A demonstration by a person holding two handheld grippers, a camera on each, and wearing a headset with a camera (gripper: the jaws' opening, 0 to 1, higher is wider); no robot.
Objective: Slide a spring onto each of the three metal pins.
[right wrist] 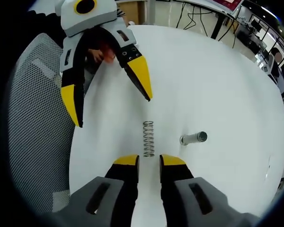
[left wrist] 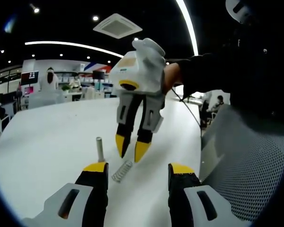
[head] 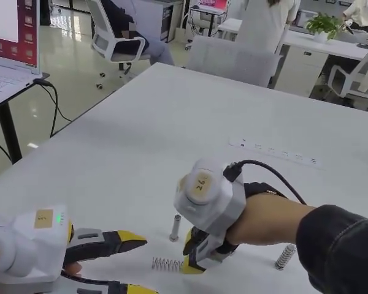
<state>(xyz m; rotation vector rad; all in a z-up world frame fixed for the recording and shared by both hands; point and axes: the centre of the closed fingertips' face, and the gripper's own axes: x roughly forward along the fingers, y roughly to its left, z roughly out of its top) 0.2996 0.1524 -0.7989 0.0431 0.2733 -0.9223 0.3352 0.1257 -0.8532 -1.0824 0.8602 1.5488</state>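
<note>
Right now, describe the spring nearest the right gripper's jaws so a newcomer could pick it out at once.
On the white table, find the upright metal pin. The spring lies flat on the tabletop just in front of that pin, at the tips of the right gripper. The other spring sits apart beside the person's sleeve, away from the pin.

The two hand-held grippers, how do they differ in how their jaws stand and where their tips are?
The left hand-held gripper has its jaws spread wide; the right hand-held gripper has its jaws close together, with a narrow gap. The right one's tips sit at one end of the spring lying on the table; the left one's tips face it from the other end, apart from it. Both have yellow-tipped black jaws, and neither holds anything.
</note>
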